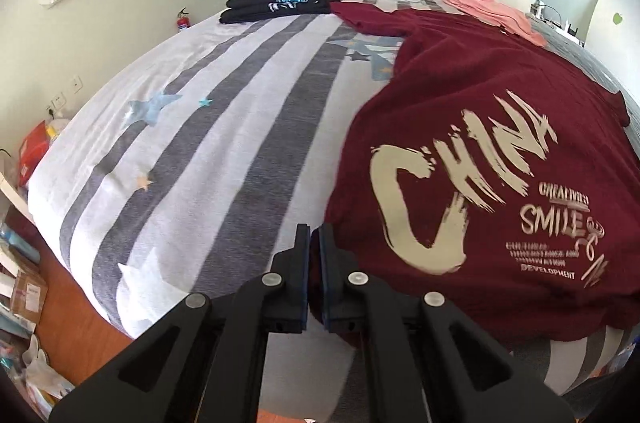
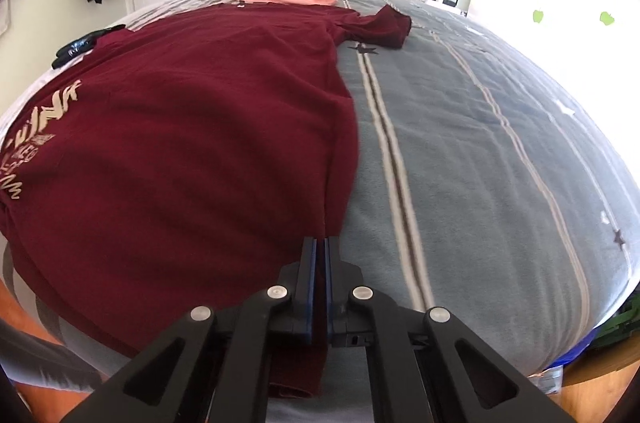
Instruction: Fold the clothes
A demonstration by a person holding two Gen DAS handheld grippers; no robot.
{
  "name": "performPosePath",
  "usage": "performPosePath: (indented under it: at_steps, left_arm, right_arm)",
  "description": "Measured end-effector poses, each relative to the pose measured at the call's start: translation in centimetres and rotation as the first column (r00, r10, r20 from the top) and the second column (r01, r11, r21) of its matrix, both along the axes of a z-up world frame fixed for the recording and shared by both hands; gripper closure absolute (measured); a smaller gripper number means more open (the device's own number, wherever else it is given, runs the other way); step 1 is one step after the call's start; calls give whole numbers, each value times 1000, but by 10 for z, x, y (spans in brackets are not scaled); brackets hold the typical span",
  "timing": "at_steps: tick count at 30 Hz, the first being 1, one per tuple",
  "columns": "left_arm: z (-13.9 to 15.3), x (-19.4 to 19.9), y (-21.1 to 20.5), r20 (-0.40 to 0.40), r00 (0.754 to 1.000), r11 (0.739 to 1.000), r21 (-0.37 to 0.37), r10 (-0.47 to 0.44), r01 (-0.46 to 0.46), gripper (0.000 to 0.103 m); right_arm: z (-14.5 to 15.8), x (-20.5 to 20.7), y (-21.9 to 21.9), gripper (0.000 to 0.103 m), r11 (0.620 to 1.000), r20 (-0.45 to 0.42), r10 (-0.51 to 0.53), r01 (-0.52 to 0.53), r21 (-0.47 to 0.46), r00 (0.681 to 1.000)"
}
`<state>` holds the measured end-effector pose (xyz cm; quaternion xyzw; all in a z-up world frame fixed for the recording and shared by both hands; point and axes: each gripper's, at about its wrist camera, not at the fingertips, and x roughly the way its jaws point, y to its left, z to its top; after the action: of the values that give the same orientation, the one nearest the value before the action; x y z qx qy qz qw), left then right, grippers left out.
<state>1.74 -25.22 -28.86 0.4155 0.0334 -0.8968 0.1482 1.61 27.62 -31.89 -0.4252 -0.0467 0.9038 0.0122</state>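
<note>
A maroon T-shirt (image 1: pixel 480 83) with cream "CHINA" lettering lies spread flat on the bed, print up and hem toward me. My left gripper (image 1: pixel 315 235) sits at the shirt's near left corner, its jaws closed with the fabric edge running in between them. In the right wrist view the same T-shirt (image 2: pixel 200 123) fills the left half. My right gripper (image 2: pixel 320 243) is shut on its near right edge, and maroon cloth hangs down under the fingers. One short sleeve (image 2: pixel 384 27) lies out to the far right.
A folded black garment stack (image 1: pixel 276 7) and a pink garment (image 1: pixel 492 9) lie at the bed's far end. The striped bedcover (image 1: pixel 220 143) is bare to the left, and blue-grey bedcover (image 2: pixel 480 143) shows to the right. Boxes and clutter (image 1: pixel 24 283) crowd the floor on the left.
</note>
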Motion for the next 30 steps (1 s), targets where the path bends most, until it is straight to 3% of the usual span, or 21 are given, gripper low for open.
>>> performPosePath:
  at_steps: [3, 6, 8, 11, 13, 15, 18, 23, 30]
  left_arm:
    - [3, 1, 4, 13, 1000, 999, -35, -19, 20, 100]
    - [1, 0, -2, 43, 999, 1000, 19, -23, 22, 100]
    - [1, 0, -3, 57, 998, 1000, 28, -4, 2, 97]
    - [18, 6, 0, -9, 999, 999, 4, 33, -33, 92]
    - [32, 9, -1, -63, 996, 997, -24, 67, -69, 78]
    - [44, 11, -5, -116, 990, 996, -12, 81, -83, 72]
    - [47, -6, 0, -116, 992, 999, 19, 47, -45, 66]
    - [48, -41, 12, -106, 994, 998, 67, -16, 23, 62]
    - [47, -124, 37, -106, 990, 994, 42, -93, 98, 54]
  right_arm:
    - [1, 2, 10, 103, 999, 15, -36, 35, 36, 999]
    - [-4, 2, 36, 103, 992, 54, -125, 124, 36, 991]
    - [2, 3, 35, 103, 994, 25, -112, 111, 17, 993]
    - [11, 4, 32, 103, 996, -21, -89, 89, -11, 996]
    - [17, 5, 31, 103, 997, -52, -75, 74, -29, 996]
    - [25, 0, 18, 103, 998, -79, -43, 40, -43, 996]
    - [37, -10, 2, 103, 998, -113, -4, -3, -65, 994]
    - [54, -35, -17, 85, 994, -160, 22, -39, -104, 987]
    - [67, -97, -30, 66, 992, -201, -7, -19, -127, 980]
